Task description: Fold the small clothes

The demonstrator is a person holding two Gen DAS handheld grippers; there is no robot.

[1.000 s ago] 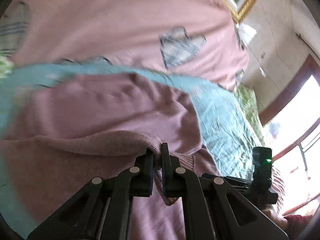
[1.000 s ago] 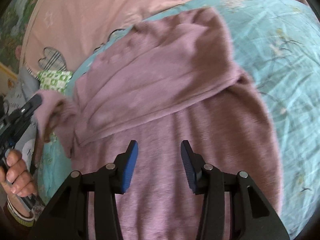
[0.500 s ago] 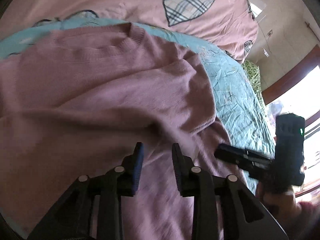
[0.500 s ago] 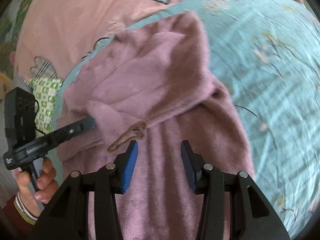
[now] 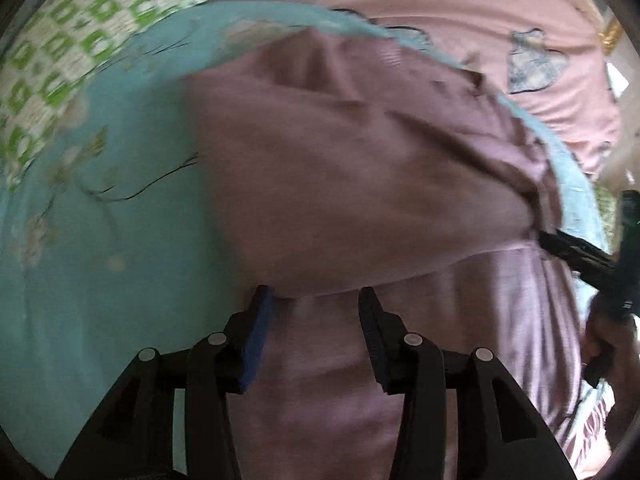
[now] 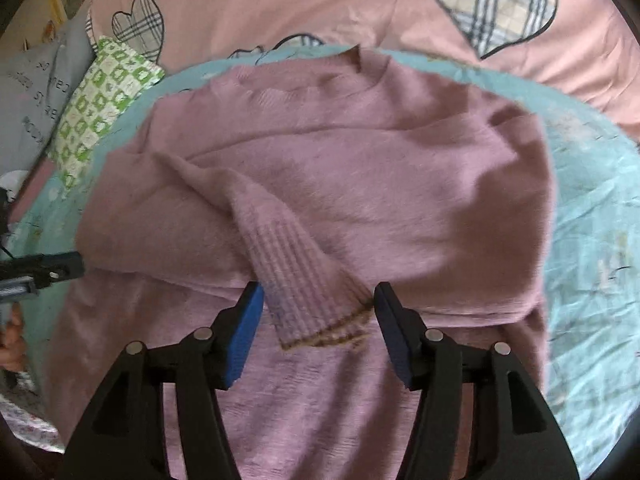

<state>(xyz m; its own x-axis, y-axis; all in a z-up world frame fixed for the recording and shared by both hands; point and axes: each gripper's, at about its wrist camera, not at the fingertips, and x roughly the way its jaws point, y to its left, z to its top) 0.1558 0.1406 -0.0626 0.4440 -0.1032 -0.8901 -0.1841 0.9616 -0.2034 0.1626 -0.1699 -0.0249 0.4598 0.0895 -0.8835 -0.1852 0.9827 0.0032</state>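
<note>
Both sleeves now lie folded across the pink sweater (image 6: 360,168) on the bed (image 6: 592,208); the left gripper (image 5: 316,320) has just released its cuff (image 6: 316,300), jaws opening, and the right gripper (image 6: 320,320) hovers, jaws widening, empty. Body folds remain.

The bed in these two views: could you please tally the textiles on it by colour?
Mauve: 1, sweater
Turquoise: 1, floral sheet
Pink: 1, heart-patch cover
Green-and-white: 1, checked pillow
Grey: 1, lettered pillow
Total: 5
</note>
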